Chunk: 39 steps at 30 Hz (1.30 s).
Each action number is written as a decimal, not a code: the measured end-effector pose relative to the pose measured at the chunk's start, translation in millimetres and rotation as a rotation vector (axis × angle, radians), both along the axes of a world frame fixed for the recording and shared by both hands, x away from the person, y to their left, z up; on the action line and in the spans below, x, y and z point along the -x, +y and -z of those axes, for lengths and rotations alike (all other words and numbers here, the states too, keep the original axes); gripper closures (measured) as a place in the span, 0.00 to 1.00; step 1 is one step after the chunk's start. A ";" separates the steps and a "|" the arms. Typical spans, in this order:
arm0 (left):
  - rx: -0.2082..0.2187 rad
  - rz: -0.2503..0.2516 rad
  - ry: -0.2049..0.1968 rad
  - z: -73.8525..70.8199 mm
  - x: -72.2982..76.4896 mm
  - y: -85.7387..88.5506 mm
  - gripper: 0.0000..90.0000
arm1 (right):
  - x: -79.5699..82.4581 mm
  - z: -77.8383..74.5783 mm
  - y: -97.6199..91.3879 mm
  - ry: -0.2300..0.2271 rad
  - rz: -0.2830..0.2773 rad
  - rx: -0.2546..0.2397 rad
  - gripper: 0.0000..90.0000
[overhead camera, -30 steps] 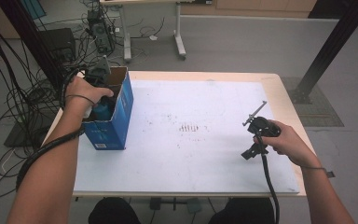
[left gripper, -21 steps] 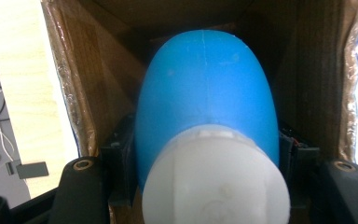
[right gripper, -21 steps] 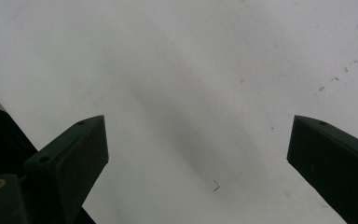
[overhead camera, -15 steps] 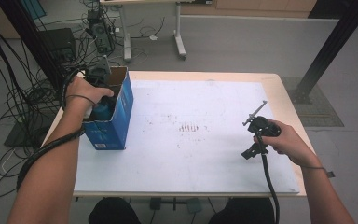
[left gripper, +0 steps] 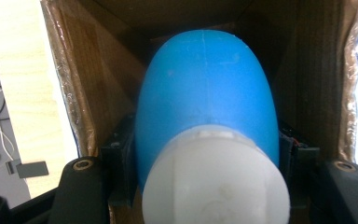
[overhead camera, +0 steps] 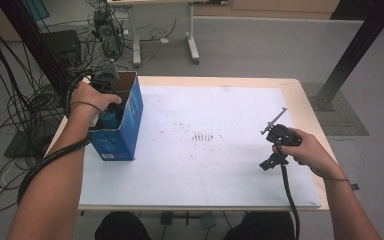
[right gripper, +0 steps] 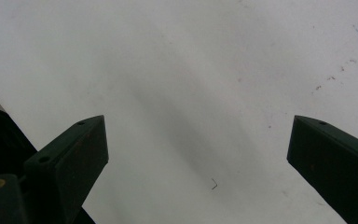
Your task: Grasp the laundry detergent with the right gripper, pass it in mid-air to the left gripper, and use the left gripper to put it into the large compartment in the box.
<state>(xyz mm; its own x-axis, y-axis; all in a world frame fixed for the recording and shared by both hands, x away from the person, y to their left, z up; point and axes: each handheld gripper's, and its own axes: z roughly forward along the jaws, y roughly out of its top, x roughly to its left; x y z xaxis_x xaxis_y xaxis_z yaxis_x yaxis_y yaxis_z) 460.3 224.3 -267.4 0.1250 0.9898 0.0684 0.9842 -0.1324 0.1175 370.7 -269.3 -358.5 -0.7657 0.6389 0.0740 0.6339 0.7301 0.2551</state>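
My L gripper (left gripper: 205, 186) is down inside the blue cardboard box (overhead camera: 125, 125) at abt 9 o'clock on the table (overhead camera: 260, 82), jaws clamped on either side of a blue bottle (left gripper: 207, 93) w/ white cap (left gripper: 214, 179); bottle sits in the box, brown inner walls around it. My R gripper (right gripper: 196, 154) at abt 3 o'clock, jaws spread wide, nothing btwn them, over bare white tabletop. R hand (overhead camera: 307, 150) grips its handle.

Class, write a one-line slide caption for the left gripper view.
Left tool clamps a blue bottle with white cap inside an open cardboard box.
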 end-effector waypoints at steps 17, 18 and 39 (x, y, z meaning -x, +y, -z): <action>0.005 -0.008 0.000 0.0 0.0 1.0 0.42 | -0.8 -0.1 -0.3 0.001 0.004 -0.005 0.06; 0.005 -0.006 -0.002 0.1 0.1 1.2 0.42 | -0.8 -0.1 -0.1 -0.001 0.004 -0.004 0.06; 0.026 -0.019 -0.003 0.8 0.4 5.6 0.41 | -0.5 0.7 1.2 0.002 0.005 -0.006 0.06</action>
